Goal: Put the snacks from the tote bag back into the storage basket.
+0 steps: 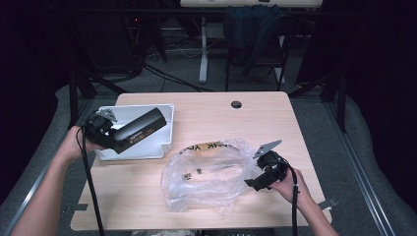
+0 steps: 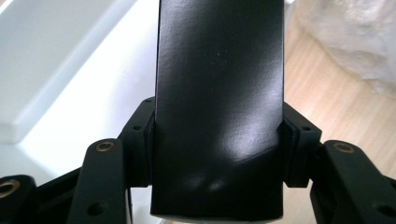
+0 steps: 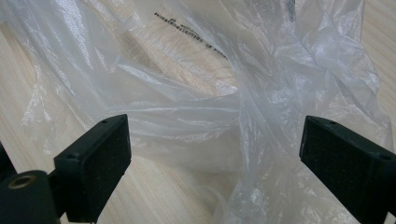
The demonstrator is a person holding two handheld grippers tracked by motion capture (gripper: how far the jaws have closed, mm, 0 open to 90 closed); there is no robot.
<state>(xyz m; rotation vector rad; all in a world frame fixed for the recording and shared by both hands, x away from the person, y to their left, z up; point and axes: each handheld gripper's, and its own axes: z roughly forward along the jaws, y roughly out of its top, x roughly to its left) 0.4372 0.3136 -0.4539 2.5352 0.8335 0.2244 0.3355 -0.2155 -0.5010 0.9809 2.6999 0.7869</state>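
My left gripper [image 1: 116,139] is shut on a long black box [image 1: 139,130], held above the white tray [image 1: 162,114] at the table's left. In the left gripper view the black box [image 2: 219,93] sits clamped between both pads [image 2: 140,140], its far end pointing over the white tray [image 2: 70,70]. A crumpled clear plastic bag [image 1: 209,177] with printed lettering lies on the table's middle. My right gripper [image 1: 253,183] rests at the bag's right edge, open. In the right gripper view its pads [image 3: 100,163] stand wide apart with the plastic bag [image 3: 210,93] lying between and beyond them, untouched.
The wooden table [image 1: 206,113] has a cable hole [image 1: 236,104] near its far edge. Beyond the table stand a desk leg [image 1: 203,49], cables and a chair draped with dark cloth [image 1: 253,29]. Dark curtains close in both sides.
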